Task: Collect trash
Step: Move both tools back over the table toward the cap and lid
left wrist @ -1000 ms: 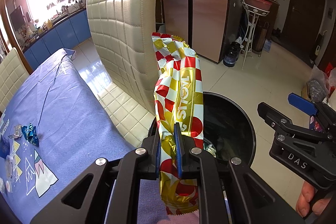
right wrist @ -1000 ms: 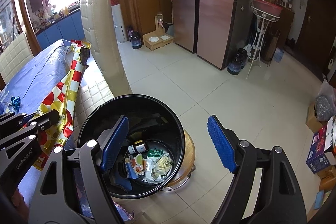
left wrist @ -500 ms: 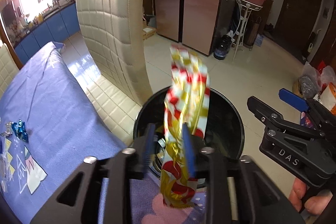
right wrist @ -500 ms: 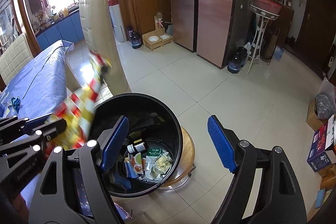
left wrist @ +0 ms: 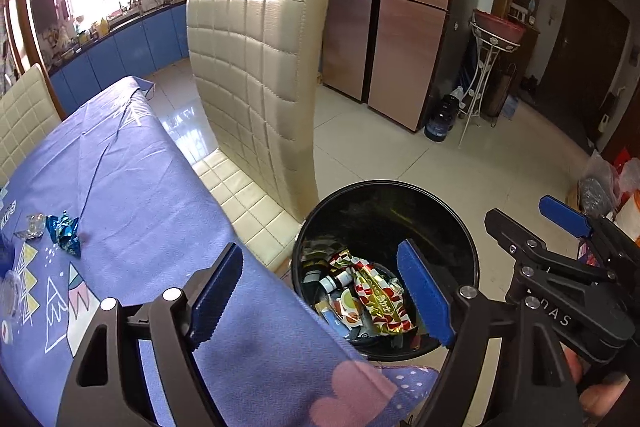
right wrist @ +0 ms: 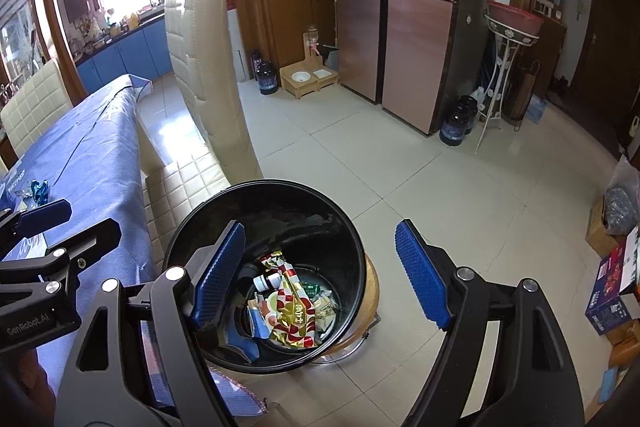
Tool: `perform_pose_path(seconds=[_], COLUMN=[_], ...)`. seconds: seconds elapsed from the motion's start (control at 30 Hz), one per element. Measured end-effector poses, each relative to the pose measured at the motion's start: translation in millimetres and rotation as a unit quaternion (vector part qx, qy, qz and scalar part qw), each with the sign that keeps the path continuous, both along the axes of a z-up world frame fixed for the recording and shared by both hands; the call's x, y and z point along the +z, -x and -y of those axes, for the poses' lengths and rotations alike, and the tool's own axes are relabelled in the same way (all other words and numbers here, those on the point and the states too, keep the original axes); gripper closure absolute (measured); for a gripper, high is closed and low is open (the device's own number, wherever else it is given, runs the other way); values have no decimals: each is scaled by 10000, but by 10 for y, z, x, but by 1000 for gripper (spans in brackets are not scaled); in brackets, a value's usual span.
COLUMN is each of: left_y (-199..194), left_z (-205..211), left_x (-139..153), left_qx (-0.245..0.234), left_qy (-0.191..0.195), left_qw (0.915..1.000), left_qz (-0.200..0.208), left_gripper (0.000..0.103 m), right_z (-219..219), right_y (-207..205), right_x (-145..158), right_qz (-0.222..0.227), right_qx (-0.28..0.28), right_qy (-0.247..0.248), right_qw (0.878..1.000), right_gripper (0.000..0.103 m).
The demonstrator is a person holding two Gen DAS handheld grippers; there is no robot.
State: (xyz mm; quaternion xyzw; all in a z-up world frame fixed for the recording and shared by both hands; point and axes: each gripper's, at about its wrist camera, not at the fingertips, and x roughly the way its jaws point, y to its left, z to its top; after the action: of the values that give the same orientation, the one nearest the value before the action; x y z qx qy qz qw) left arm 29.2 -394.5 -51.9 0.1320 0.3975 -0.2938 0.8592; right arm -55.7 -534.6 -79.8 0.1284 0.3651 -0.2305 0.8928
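The red, white and gold snack wrapper (left wrist: 378,293) lies inside the black trash bin (left wrist: 460,223), on top of other trash. The left gripper (left wrist: 320,293) has just been opening, with nothing between its spread jaws. The right gripper (right wrist: 320,267) hovers over the bin, jaws wide and empty. A blue candy wrapper (left wrist: 64,233) lies on the blue tablecloth (left wrist: 132,187), far left.

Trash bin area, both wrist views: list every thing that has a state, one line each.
Left tool: open, nothing between its pads, jaws just opened.
Right tool: open, empty.
Red-and-gold wrapper: lying inside the bin on other trash.
Black bin: uncovered, partly filled.
Blue foil wrapper: crumpled on the tablecloth, not yet collected.
Cream chair: upright beside the table.
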Motion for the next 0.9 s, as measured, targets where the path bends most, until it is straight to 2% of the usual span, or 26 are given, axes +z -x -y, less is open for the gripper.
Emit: perform_pose_path(seconds=[0.47,0.9], left_y=[-124,-307], left_z=[-633,-1724], left_x=[104,127], left_qx=[602,1468], left_qy=[84,177], left_qw=[9981,9889], left_qz=[40,164], left_gripper=[25,25], right_z=[-590,-1381], right_y=[-193,-511], right_x=[219,362], right_qz=[33,45], right_qx=[452,1102], right_qy=[277,457], right_qw=[9986,9929], right_gripper=[25,24])
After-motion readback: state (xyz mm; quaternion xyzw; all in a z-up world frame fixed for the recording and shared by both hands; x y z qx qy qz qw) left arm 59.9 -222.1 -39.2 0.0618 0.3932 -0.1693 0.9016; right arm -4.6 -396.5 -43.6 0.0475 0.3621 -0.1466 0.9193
